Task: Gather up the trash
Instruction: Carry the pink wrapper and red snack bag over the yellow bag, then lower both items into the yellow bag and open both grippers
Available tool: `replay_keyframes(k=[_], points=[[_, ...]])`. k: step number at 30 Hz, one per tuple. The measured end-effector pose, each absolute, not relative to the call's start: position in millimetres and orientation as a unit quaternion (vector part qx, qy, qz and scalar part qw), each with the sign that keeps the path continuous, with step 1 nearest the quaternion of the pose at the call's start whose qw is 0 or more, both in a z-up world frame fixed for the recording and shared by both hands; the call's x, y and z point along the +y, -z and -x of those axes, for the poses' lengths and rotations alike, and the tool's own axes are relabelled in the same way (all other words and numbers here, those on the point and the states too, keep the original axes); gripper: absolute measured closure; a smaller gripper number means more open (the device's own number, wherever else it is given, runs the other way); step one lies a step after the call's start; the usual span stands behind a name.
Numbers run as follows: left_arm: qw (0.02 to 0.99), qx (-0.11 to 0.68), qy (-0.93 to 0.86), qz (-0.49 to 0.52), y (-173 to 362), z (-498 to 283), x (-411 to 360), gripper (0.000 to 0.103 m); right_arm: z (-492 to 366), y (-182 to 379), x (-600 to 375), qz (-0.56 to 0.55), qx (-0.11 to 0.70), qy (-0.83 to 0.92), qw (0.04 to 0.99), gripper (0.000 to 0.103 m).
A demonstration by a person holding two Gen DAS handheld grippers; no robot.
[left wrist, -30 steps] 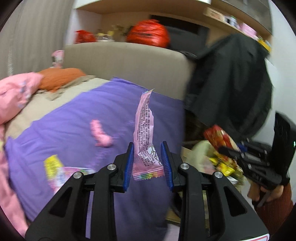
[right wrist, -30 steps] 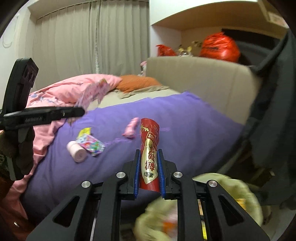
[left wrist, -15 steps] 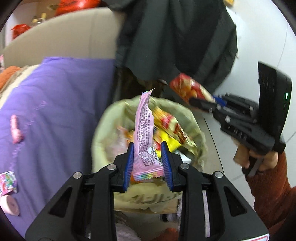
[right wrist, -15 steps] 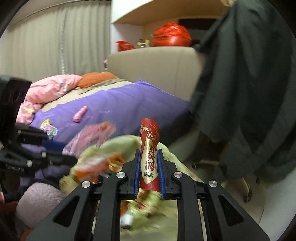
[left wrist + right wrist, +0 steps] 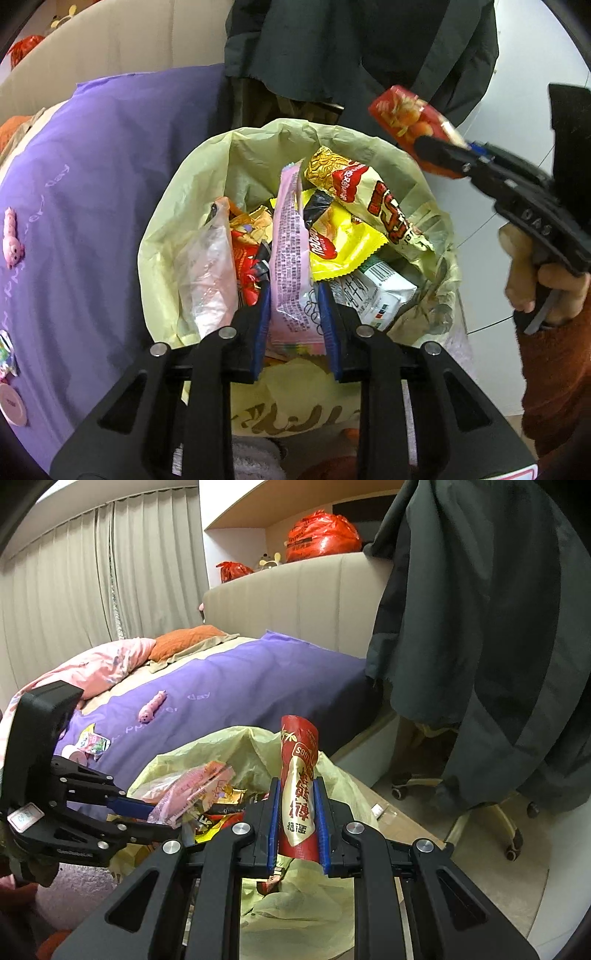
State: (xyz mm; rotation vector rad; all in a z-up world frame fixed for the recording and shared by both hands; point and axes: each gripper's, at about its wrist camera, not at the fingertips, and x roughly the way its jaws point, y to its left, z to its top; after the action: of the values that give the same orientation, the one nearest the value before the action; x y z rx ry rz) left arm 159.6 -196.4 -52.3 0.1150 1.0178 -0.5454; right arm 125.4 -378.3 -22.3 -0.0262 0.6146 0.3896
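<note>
My left gripper (image 5: 294, 295) is shut on a pink snack wrapper (image 5: 288, 254) and holds it upright over the open mouth of a pale yellow trash bag (image 5: 177, 236) full of wrappers. My right gripper (image 5: 298, 794) is shut on a red snack wrapper (image 5: 298, 786) and holds it above the bag's right rim (image 5: 332, 771). In the left wrist view the right gripper (image 5: 443, 151) with its red wrapper (image 5: 406, 118) hangs over the bag's far right edge. In the right wrist view the left gripper (image 5: 147, 812) with the pink wrapper (image 5: 188, 790) is at the left.
The purple bedspread (image 5: 92, 184) lies left of the bag with a pink toy (image 5: 11, 243), a colourful wrapper (image 5: 94, 744) and a pink round lid (image 5: 13, 404) on it. A dark coat (image 5: 480, 646) hangs over an office chair (image 5: 498, 823) at the right.
Both grippers swung from the bed to the trash bag. The left one has come closer and lower over the bag's mouth with the pink wrapper; the right one has reached the bag's rim.
</note>
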Motion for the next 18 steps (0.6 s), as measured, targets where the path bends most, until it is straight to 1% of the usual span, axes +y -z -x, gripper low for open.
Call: replay_keyframes(k=[10, 18], points=[[0.838, 0.476, 0.265, -0.027, 50.8, -152.7, -195.9, 0.078, -124.6, 42.4, -373.6, 0.009, 0.33, -0.197, 0.923, 0.085], [0.848, 0.462, 0.259, -0.015, 41.1, -144.0, -183.7, 0.078, -127.5, 34.8, -354.5, 0.016, 0.328, -0.212, 0.92, 0.085]])
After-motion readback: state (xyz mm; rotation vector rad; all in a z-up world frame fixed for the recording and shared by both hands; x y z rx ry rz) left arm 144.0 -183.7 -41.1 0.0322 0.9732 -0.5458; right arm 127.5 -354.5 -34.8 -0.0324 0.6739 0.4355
